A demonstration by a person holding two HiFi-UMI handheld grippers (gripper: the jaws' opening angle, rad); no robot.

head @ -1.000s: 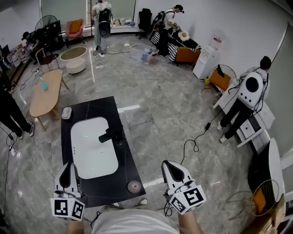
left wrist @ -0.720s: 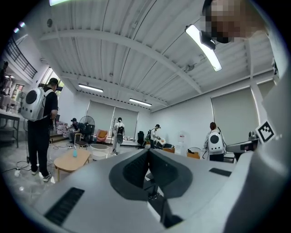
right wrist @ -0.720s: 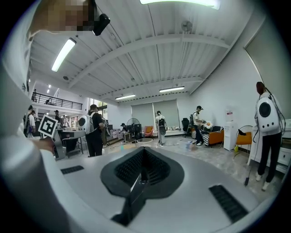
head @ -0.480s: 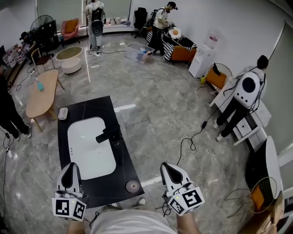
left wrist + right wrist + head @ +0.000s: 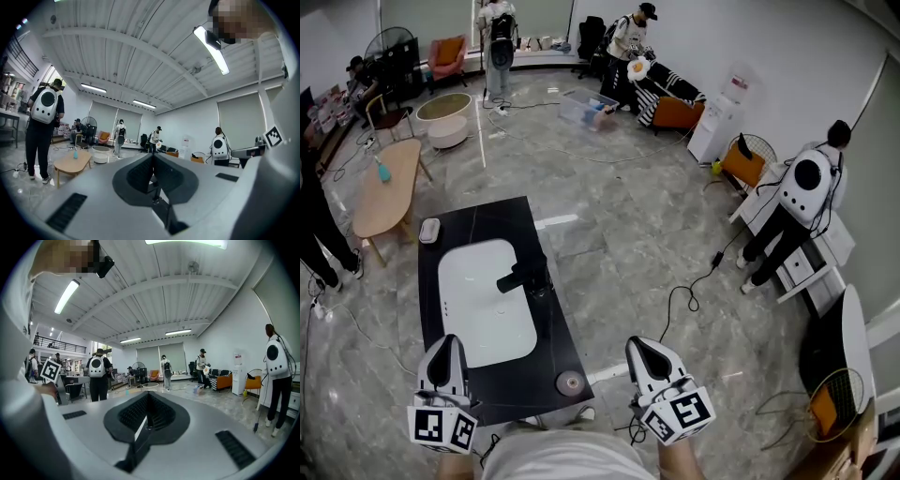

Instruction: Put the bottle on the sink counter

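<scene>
Jaws together, L+R; sm. teal bottle (image 5: 382, 172)

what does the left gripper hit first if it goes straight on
Nothing near: the left gripper points level over the counter, and its view shows open floor ahead. Likely the people by the far wall first, but depth is unclear.

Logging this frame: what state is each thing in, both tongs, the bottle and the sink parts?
Left tongs: shut, empty.
Right tongs: shut, empty.
Bottle: upright on the wooden table, not on the counter.
Basin: empty.
Faucet: spout over the basin.
Disc: flat on the counter, at the corner nearest the right tongs.
</scene>
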